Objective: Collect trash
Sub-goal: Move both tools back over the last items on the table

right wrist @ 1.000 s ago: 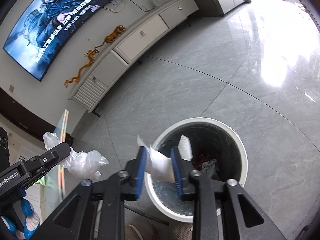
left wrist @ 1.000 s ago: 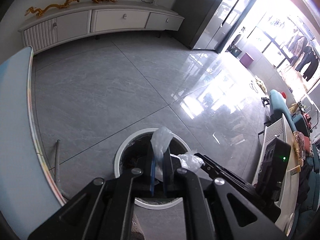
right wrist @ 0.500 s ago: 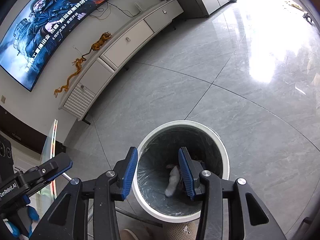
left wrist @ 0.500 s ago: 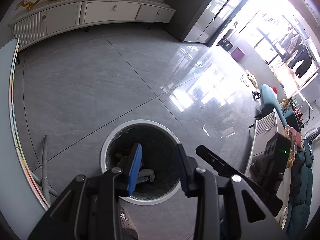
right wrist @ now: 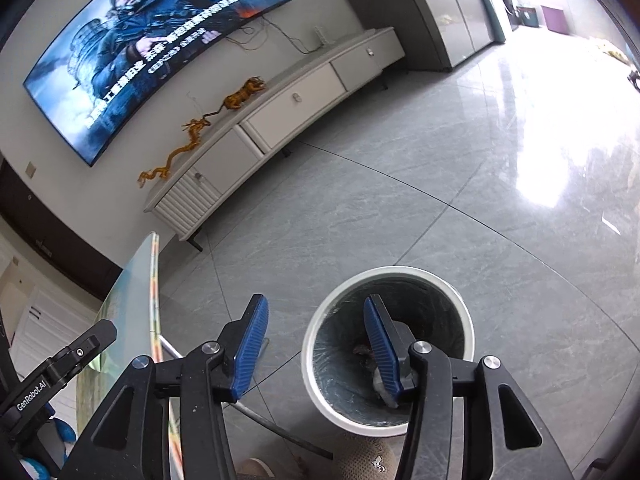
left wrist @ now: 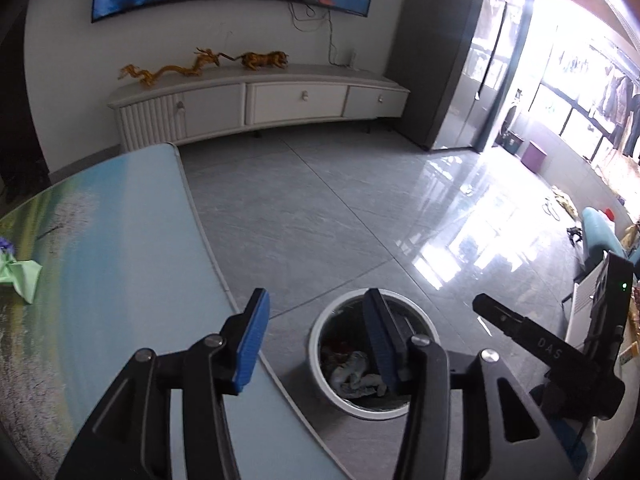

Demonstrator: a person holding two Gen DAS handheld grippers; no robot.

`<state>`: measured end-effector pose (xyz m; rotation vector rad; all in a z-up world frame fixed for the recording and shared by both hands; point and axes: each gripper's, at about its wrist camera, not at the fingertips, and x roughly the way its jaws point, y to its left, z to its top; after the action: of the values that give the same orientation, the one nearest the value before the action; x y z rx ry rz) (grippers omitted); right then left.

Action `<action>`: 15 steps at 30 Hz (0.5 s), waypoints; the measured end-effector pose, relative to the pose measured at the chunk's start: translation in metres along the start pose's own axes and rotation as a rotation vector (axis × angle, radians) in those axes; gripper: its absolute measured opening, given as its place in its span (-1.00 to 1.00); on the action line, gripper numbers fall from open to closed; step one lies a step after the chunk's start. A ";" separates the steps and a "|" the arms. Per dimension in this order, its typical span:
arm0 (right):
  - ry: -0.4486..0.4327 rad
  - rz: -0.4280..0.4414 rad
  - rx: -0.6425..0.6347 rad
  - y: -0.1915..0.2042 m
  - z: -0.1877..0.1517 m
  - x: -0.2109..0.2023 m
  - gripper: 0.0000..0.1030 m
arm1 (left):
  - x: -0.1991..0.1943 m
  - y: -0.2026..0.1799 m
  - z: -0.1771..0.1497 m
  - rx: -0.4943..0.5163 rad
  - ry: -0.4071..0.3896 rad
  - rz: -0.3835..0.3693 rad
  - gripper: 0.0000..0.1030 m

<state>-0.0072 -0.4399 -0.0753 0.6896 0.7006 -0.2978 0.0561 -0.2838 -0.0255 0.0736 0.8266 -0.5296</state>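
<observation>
Presently, left gripper (left wrist: pixel 316 338) and right gripper (right wrist: pixel 316 344) both gape wide, holding nothing; bin (left wrist: pixel 320 328), lower centre, contains crumpled trash (left wrist: pixel 354 376).

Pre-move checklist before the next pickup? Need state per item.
1. Left gripper open, nothing between its fingers: ok.
2. Right gripper open, nothing between its fingers: ok.
3. Dropped trash lies inside the bin, none seen on the floor beside it: ok.
4. Bin upright, rim unobstructed: ok.
5. Next target: green crumpled piece on the table, at the far left: ok. Whether it is trash: cannot tell.
6. Rest of the table free of trash: cannot tell, only part is in view.
</observation>
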 end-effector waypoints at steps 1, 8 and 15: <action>-0.002 0.004 -0.015 0.006 -0.001 -0.001 -0.05 | -0.008 0.005 -0.002 -0.001 -0.018 0.025 -0.09; -0.014 0.015 -0.105 0.043 -0.008 -0.009 0.02 | -0.056 0.035 -0.016 -0.025 -0.108 0.133 -0.07; -0.023 0.028 -0.178 0.070 -0.016 -0.016 0.07 | -0.095 0.062 -0.028 -0.066 -0.177 0.181 -0.02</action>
<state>0.0060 -0.3763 -0.0400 0.5252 0.6863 -0.2146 0.0134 -0.1829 0.0153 0.0395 0.6560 -0.3322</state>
